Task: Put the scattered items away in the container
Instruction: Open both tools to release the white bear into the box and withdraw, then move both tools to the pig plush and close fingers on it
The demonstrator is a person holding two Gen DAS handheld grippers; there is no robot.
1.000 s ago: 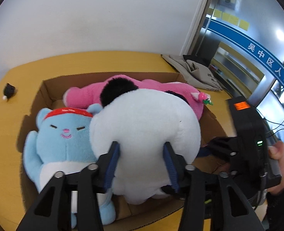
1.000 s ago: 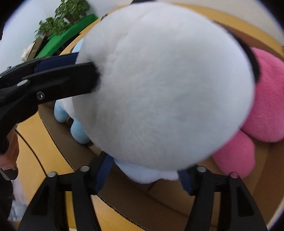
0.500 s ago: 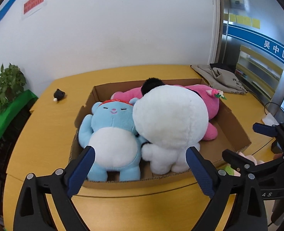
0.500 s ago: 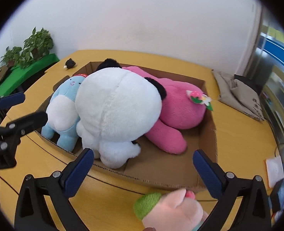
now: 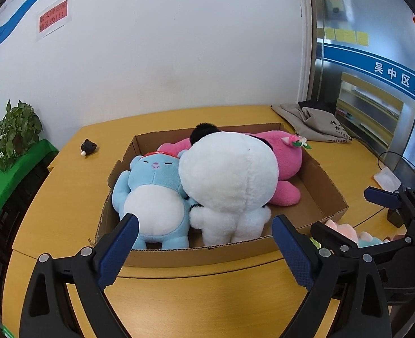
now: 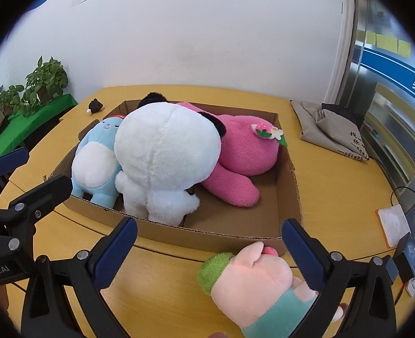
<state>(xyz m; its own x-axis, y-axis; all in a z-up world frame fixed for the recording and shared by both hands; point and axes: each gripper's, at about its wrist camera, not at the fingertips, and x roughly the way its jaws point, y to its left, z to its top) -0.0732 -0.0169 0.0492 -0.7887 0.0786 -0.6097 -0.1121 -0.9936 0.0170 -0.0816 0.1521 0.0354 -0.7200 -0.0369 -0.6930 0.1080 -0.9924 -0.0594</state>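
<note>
A cardboard box (image 5: 328, 188) (image 6: 287, 194) sits on the yellow table. In it lie a blue plush (image 5: 151, 194) (image 6: 95, 160), a white panda plush (image 5: 230, 174) (image 6: 165, 155) and a pink plush (image 5: 286, 157) (image 6: 244, 152). My left gripper (image 5: 204, 249) is open and empty, pulled back in front of the box. My right gripper (image 6: 209, 252) is open and empty, also in front of the box. A pale pink plush with green and teal parts (image 6: 258, 284) (image 5: 345, 231) lies on the table outside the box, between the right fingers.
A small black toy (image 5: 88, 147) (image 6: 95, 105) lies on the table behind the box at the left. A grey cloth bag (image 5: 311, 121) (image 6: 331, 129) lies at the back right. A white pad and cables (image 6: 393, 222) sit at the right edge. Potted plants (image 5: 16, 129) stand left.
Both grippers let go of the white panda plush, opened wide and drew back from the box. The panda now rests in the box between the blue and pink plush.
</note>
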